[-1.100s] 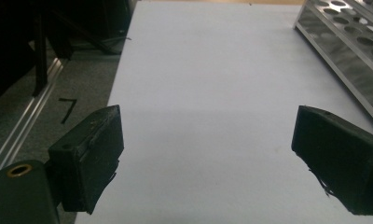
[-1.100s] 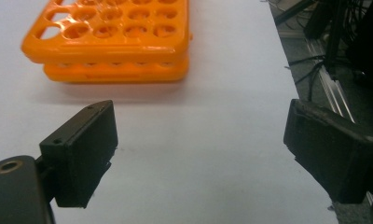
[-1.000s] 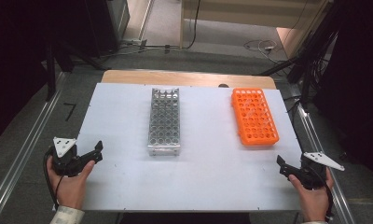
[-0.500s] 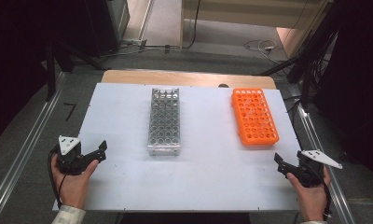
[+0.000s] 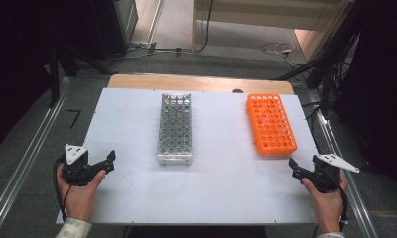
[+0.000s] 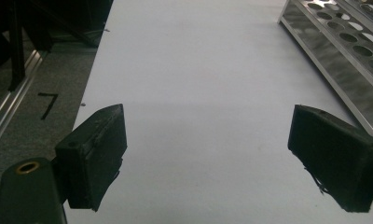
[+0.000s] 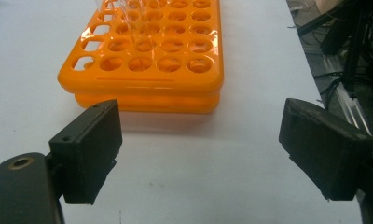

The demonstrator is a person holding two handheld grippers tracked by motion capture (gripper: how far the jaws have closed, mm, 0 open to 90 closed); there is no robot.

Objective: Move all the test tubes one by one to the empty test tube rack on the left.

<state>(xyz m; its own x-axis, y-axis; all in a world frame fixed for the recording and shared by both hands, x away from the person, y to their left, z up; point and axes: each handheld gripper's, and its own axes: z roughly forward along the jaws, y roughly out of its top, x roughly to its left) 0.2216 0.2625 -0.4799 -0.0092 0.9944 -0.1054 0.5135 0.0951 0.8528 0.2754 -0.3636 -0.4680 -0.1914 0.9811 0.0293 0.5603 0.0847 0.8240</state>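
Left hand-held gripper (image 5: 106,159) slightly nearer

Metal rack (image 5: 174,130): bright, brushed-looking aluminium, reflective side walls. Orange rack (image 5: 271,124): glossy moulded plastic, smooth, with highlights along the rims; clear tubes (image 7: 134,21) glassy or plastic, cannot tell which. Table top (image 5: 226,188): matt white, smooth, over a pale wooden board (image 5: 201,82). Gripper pads (image 6: 98,151): matt black, slightly rough, scuffed edges.

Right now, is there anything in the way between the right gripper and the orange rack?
Nothing visible. The right gripper sits open just short of the near end of the orange rack, with bare white table between them in the right gripper view. The metal rack stands well off to the side.
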